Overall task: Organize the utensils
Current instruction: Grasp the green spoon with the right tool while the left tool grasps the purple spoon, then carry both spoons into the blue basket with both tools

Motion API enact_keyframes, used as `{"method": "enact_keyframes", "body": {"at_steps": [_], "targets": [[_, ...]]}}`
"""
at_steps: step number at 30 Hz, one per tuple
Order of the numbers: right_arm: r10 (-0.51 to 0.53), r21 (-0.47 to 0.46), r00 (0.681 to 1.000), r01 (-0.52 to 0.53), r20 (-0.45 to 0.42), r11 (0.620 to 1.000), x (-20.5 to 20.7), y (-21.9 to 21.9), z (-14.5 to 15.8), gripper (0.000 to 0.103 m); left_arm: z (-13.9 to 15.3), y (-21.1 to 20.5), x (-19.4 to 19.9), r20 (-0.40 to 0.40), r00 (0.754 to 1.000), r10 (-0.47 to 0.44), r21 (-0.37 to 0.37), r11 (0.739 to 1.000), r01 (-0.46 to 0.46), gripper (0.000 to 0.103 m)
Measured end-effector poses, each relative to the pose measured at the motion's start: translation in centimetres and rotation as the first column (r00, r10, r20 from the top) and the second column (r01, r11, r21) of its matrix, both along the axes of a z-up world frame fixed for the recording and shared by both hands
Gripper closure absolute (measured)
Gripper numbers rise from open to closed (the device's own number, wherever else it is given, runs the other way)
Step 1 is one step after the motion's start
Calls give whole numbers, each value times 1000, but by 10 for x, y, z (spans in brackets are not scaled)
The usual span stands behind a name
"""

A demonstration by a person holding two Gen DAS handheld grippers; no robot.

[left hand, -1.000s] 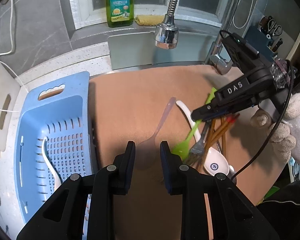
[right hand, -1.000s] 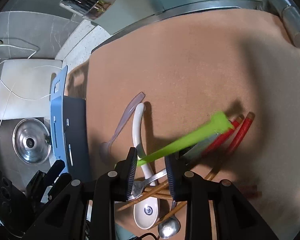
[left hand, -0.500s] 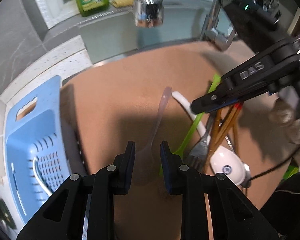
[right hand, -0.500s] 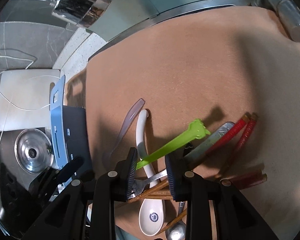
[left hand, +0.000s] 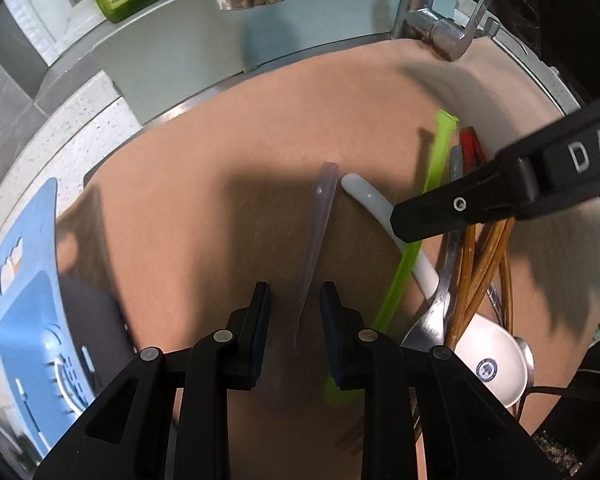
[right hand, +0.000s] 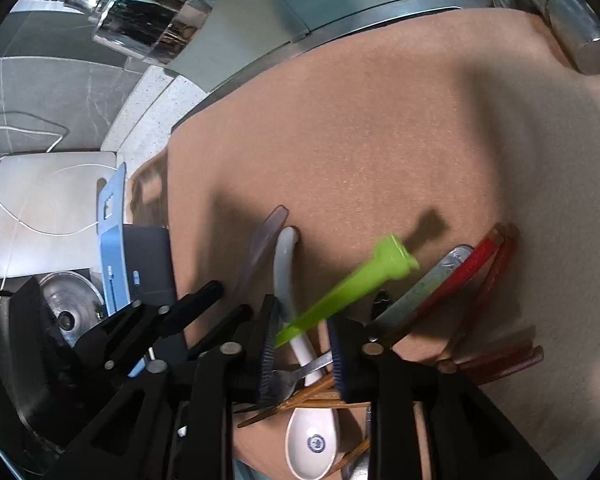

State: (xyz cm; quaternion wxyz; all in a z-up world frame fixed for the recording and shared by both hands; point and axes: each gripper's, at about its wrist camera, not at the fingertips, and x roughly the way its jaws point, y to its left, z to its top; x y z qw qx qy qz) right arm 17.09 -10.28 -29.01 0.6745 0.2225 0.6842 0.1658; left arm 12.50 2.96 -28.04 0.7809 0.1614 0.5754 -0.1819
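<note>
Most utensils remain piled on the brown mat (left hand: 220,216). Left gripper (left hand: 296,312) straddles the translucent spoon (left hand: 318,224), jaws released; right gripper (right hand: 302,340) lifts the green utensil (right hand: 352,284). Blue basket (left hand: 24,320), at nine o'clock, holds little.

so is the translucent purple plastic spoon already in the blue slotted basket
No, the translucent purple plastic spoon lies on the brown mat, its handle between the open fingers of the left gripper, apart from the blue slotted basket.
</note>
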Motion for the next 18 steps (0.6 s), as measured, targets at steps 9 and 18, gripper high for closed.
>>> {"method": "enact_keyframes", "body": {"at_steps": [9,18], "targets": [[-6,35,999,5,32,999,6,-1,3,95,1,3,3,6,999,33,-50,998,-33,96],[-41,145,999,37,21,989,3,-10,10,99,15,20,-10,8,991,133,-168,977,-130,98]]}}
